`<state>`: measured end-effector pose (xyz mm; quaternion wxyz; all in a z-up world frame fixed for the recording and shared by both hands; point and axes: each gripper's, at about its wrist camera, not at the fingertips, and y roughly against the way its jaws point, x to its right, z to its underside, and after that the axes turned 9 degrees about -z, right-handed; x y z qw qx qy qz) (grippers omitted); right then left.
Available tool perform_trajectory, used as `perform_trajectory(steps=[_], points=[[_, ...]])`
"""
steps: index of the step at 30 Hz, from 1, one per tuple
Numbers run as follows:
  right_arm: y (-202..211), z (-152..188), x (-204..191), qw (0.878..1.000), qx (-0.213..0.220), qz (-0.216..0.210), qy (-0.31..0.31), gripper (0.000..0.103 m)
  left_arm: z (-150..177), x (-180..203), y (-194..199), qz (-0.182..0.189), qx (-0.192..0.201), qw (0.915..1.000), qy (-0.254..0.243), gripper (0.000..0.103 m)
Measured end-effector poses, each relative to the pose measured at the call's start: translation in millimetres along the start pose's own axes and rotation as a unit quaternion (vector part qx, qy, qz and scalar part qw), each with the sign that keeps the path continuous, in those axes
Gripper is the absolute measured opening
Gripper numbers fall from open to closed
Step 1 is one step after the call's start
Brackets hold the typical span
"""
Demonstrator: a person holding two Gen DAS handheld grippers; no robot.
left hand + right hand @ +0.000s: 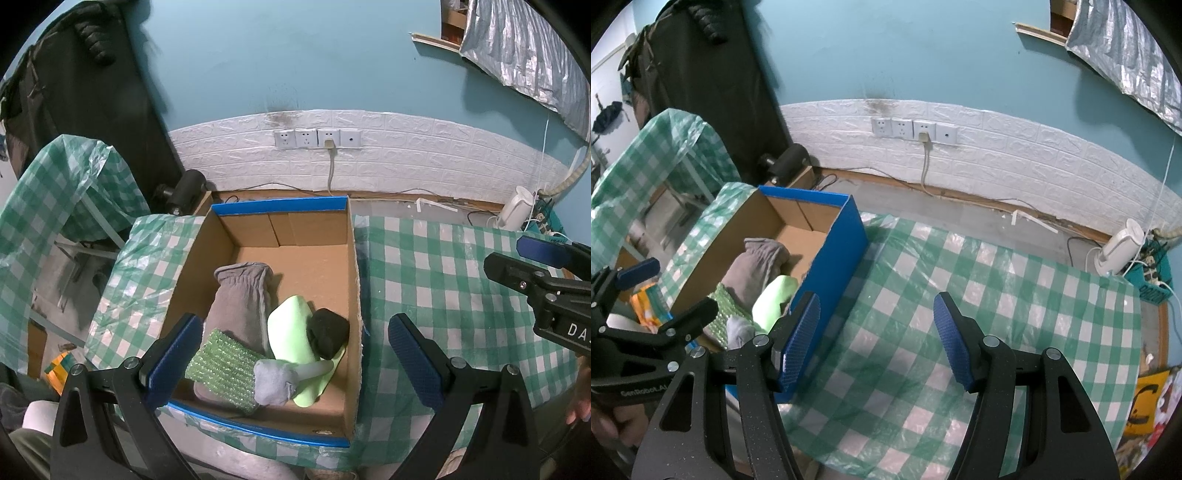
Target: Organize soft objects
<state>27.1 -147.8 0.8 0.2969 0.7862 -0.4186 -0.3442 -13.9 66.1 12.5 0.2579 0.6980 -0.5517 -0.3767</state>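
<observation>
Checked plastic tablecloth (960, 295) under a rectangular cardboard box (354, 280) of soft knits

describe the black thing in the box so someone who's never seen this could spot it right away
Find the blue-edged cardboard box on the green checked tablecloth. Its soft items crowd the near end; against the right wall, the black bundle sits on the pale green piece. It is the only dark, rounded lump there, beside a grey cloth and a sparkly green pad.

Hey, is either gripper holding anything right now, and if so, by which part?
Nothing is held: the left gripper and the right gripper both stand open and empty.
</observation>
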Motion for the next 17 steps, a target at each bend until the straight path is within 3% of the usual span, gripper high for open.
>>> perform_trajectory(steps=[17], points=[[-1.1,0.5,1.3,1.0,-0.002,0.0,-0.001,0.064,2.6,-1.1,-2.4,0.002,0.002,1.0,0.0,0.101]])
